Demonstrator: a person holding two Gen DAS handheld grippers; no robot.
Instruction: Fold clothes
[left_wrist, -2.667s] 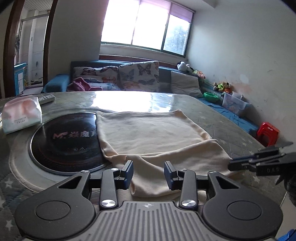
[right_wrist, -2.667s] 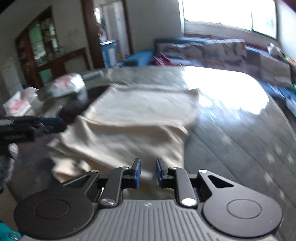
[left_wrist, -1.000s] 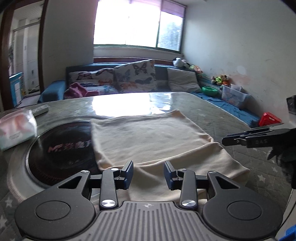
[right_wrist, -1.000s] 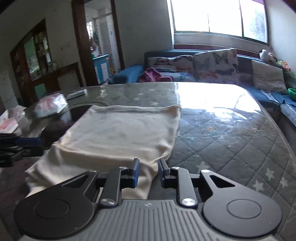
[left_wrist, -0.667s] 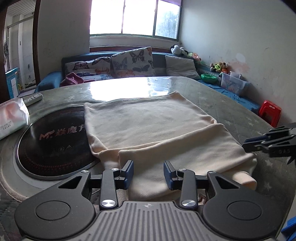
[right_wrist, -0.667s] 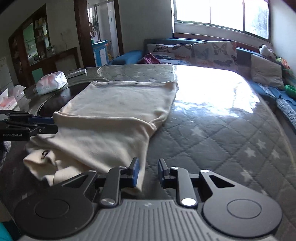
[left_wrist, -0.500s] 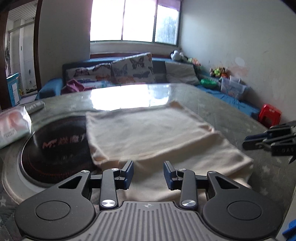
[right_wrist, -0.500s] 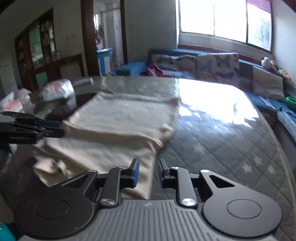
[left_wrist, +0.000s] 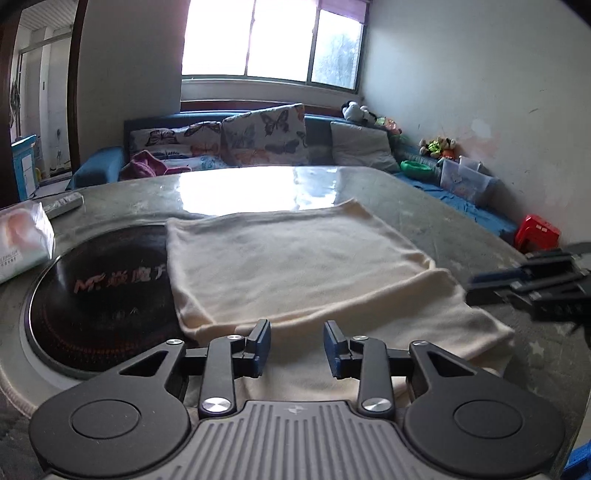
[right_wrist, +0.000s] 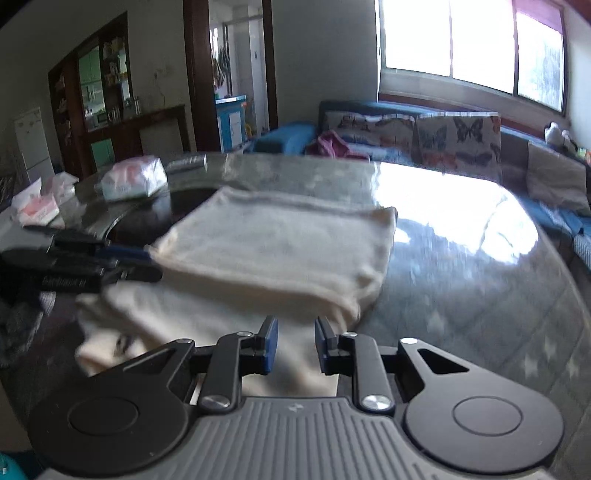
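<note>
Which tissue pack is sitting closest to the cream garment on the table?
The tissue pack beside the black round cooktop, near the cream garment; the other packs lie farther left.

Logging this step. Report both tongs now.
Left tongs: open, holding nothing, over the cream garment.
Right tongs: open, holding nothing.

Each black hand-held gripper (left_wrist: 296, 345) (right_wrist: 291, 345) has blue finger pads (left_wrist: 263, 341), silver screws and a ribbed grey base.
</note>
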